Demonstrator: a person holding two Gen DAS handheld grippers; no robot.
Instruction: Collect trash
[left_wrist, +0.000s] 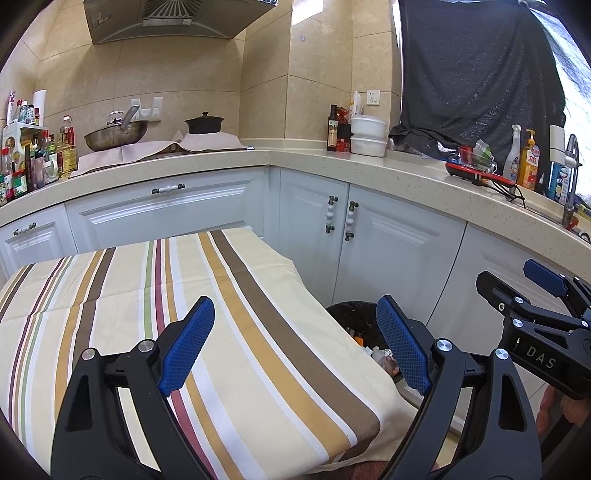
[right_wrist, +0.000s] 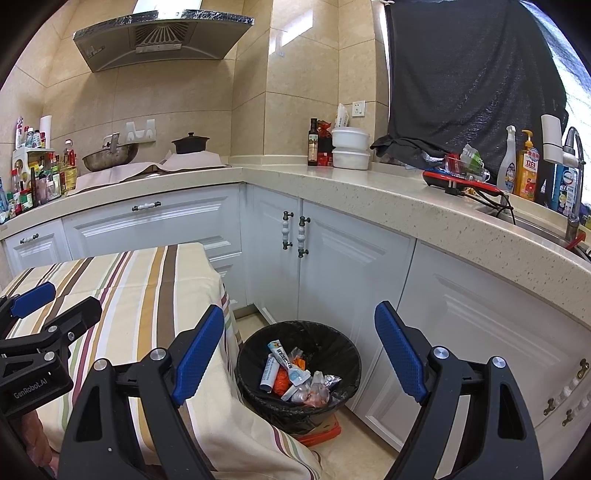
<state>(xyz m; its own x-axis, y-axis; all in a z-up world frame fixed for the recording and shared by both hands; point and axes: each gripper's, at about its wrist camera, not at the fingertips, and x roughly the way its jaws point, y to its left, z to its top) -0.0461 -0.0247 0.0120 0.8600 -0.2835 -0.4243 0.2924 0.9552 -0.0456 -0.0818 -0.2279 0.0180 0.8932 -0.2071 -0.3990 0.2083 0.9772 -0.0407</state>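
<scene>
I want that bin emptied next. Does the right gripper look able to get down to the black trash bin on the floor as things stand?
Probably yes. The right gripper is open and empty, and the trash bin sits ahead and below between its fingers, uncovered. The striped tablecloth hangs beside the bin, not over it.

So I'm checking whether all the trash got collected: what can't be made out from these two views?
- Trash bin: in the left wrist view, the striped tablecloth and the left tool hide most of it.
- Bin bottom: right wrist view, buried under wrappers.
- Floor under the table: both views, cloth covers it.
- Sink: cut off at the right edge.
</scene>
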